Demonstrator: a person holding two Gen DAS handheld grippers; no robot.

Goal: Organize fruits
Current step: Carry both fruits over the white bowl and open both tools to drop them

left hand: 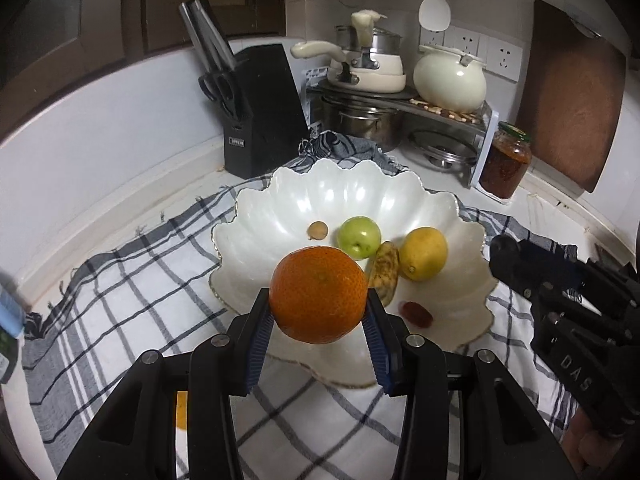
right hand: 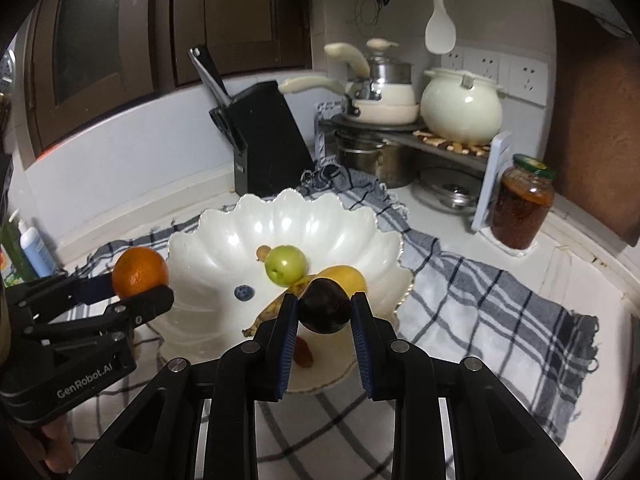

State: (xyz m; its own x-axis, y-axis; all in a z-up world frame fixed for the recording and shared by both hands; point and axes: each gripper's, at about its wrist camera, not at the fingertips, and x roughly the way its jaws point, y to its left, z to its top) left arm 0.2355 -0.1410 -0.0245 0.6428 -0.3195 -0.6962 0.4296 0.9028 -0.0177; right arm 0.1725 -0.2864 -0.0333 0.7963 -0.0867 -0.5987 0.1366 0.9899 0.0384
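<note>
From your left wrist camera, your left gripper (left hand: 319, 312) pinches an orange (left hand: 319, 294) between its blue pads, held above the near rim of the white scalloped bowl (left hand: 448, 216), and that orange blocks your sight of the bowl's near middle. Inside the bowl you have a green apple (left hand: 359, 238), a lemon (left hand: 423, 253), a spotted banana (left hand: 384, 270) half hidden behind the orange, a small brown piece (left hand: 317, 231) and a red piece (left hand: 418, 313) too small to name. The bowl sits on a checked cloth (left hand: 132, 300). Behind it stand a black knife block (left hand: 262, 112), a rack of pots (left hand: 400, 92) and a jar with a green lid (left hand: 506, 160); your right gripper (left hand: 506, 250) enters from the right edge, its fingertips unreadable here. A patch of orange colour (left hand: 181, 408) shows between the gripper's arms, cut off. From your right wrist camera, your right gripper (right hand: 324, 312) clamps a dark round fruit (right hand: 324, 307), too dim to identify, over the bowl's near side, covering part of the banana (right hand: 276, 306) and lemon (right hand: 346, 276). A blueberry (right hand: 244, 293) lies on the bowl floor, and the apple (right hand: 285, 264) hides most of the brown piece (right hand: 262, 252). Your left gripper (right hand: 142, 286) with the orange (right hand: 140, 272) hangs at the bowl's (right hand: 224, 220) left rim. Bottles (right hand: 30, 248) at the left edge are cut off.
</note>
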